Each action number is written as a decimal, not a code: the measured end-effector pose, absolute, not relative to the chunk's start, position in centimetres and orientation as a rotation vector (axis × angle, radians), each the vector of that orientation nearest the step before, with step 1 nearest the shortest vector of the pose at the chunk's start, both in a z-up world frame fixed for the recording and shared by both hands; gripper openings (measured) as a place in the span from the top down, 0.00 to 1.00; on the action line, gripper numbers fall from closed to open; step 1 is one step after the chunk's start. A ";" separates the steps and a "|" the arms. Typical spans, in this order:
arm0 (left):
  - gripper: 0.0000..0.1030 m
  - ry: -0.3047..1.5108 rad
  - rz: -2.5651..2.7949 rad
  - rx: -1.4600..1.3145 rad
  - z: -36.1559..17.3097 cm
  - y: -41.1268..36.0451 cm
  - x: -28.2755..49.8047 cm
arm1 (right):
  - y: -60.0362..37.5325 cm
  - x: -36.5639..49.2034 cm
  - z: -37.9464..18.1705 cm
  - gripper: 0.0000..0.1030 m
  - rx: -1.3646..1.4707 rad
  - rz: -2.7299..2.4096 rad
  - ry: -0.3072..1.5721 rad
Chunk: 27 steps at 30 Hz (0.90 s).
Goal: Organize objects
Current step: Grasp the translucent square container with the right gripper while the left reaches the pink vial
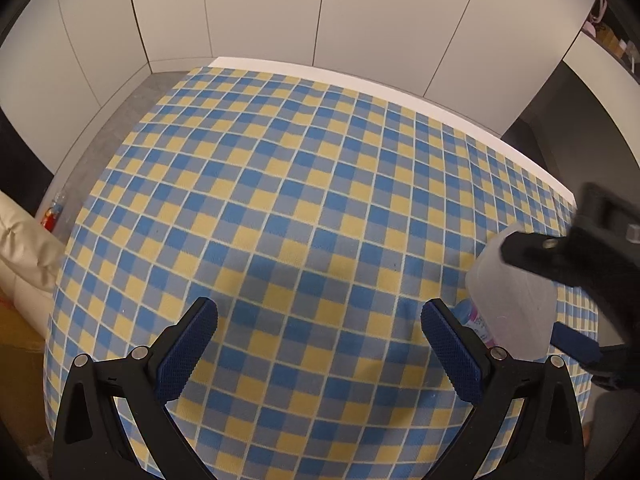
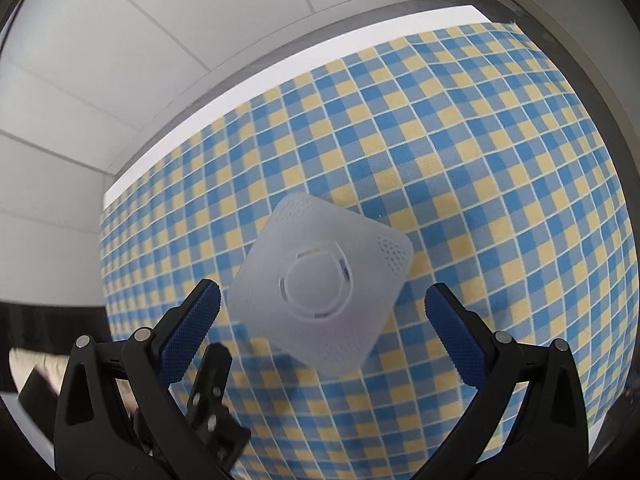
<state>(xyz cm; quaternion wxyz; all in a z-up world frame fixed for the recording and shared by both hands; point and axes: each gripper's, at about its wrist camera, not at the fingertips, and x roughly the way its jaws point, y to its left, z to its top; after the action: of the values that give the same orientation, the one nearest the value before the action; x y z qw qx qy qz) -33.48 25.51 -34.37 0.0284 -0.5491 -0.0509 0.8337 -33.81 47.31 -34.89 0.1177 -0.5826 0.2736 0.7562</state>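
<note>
In the right wrist view the right gripper [image 2: 322, 304] stands wide open at the bottom of the frame, its pads either side of a frosted white bottle [image 2: 323, 291] at centre, not touching it. This looks like the approach to a grasp (closing comes next). The bottle stands upright on the checked tablecloth [image 2: 480, 160], cap facing the camera, its long axis vertical. In the other view the left gripper [image 1: 319, 345] is also open, empty.

We see both wrist cameras look steeply down, close over the blue-and-yellow checked tablecloth [image 1: 304, 200] [image 2: 460, 168], which both views share.
</note>
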 end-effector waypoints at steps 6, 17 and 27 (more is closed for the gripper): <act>0.01 -0.100 2.557 -1.675 -35.2 25.6 -33.4 | 46.4 -35.3 -36.8 0.00 -1.725 2.146 0.815; 0.01 -0.037 2.503 -1.615 -35.4 27.2 -31.6 | 47.4 -33.6 -33.5 0.18 -1.604 2.335 0.546; 0.01 0.073 2.431 -1.586 -35.9 34.1 -31.3 | 51.4 -27.9 -34.1 0.19 -1.561 2.402 0.466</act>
<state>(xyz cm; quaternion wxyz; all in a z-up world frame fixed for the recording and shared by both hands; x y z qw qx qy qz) -31.27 34.08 -35.89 0.1187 -0.5425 0.0251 0.8313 -27.95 51.43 -34.10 0.1191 -0.5340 0.1593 0.8217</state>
